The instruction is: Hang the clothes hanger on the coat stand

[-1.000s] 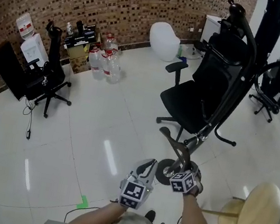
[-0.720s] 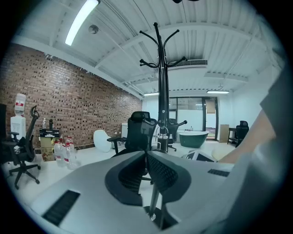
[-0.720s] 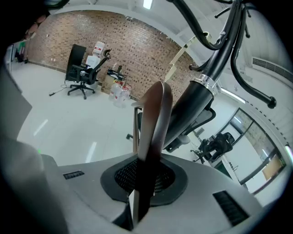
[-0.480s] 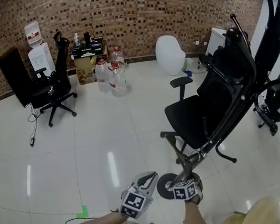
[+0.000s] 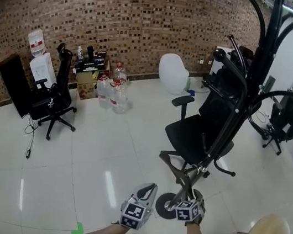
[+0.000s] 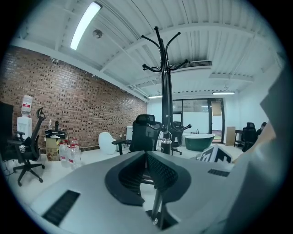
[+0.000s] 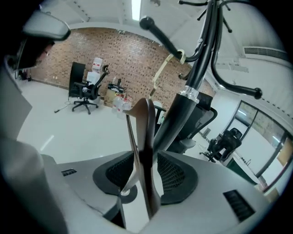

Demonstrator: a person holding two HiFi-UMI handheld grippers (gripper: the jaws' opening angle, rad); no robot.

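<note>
Hanger [image 7: 144, 132], its pale hook up at a low branch of the coat stand [image 7: 197, 77], stands between the jaws of the right gripper [image 7: 147, 157], which have just been opening and are spread, apparently to leave it hanging, while the left gripper [image 6: 146, 155] idles just left, pressed together on nothing.
</note>
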